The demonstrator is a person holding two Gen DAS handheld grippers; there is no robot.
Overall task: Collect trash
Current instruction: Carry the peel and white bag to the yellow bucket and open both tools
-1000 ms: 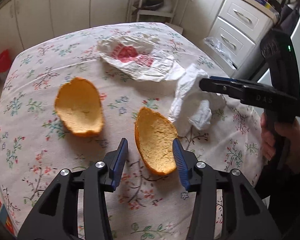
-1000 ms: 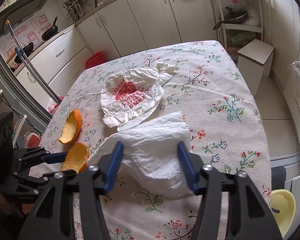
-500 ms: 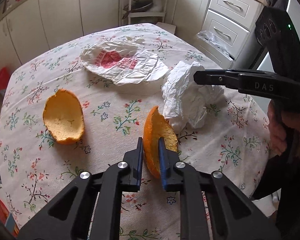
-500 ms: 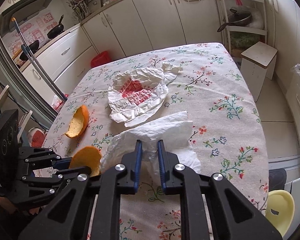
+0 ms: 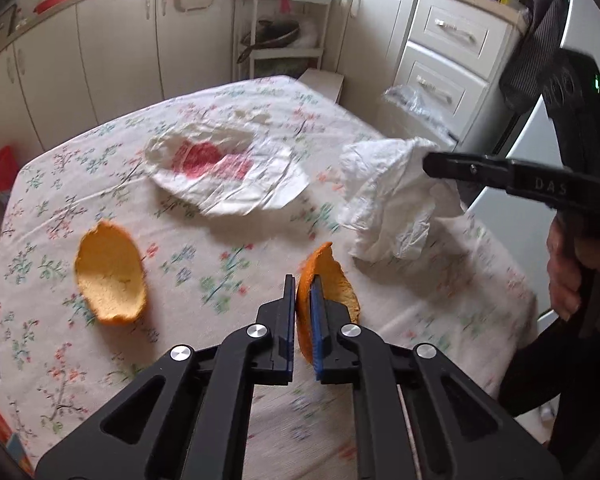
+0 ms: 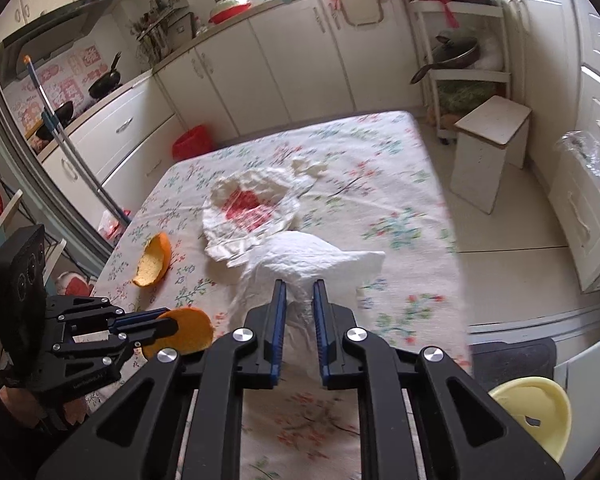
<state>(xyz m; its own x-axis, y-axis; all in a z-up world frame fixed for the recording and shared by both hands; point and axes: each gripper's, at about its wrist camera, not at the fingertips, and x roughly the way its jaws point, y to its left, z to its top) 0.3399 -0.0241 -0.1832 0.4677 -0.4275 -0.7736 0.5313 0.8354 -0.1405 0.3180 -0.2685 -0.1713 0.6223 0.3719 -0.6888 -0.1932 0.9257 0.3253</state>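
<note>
Left gripper: jaws clenched on the curved orange peel shell with pale pith lining, gripped edge-on across its wall. The shell stands on edge at the near side of the floral-print tablecloth; whether its lower rim touches the cloth cannot be told.

Right gripper: jaws grasping a pinched fold of the crumpled white tissue paper. The left view shows most of the tissue hanging from the fingertips at the table's right side, lower folds close to or on the cloth.

Remaining on the table: a second orange peel shell, pith side up, near left; a flattened white plastic bag with red print, further back, centre.

Handling, judged:
- Peel: light, semi-stiff, leathery outside and spongy inside. A pinch across the wall near the rim should hold; a hard squeeze may crack it, and the waxy outer skin could slip.
- Tissue: nearly weightless, limp, creased. Any bunched fold serves as a hold; a thin single layer may tear or slide out.
- Bag: thin, slick film lying flat; a raised wrinkle or the twisted handle at its far end looks the best purchase.
- Second peel: take its raised rim.
</note>
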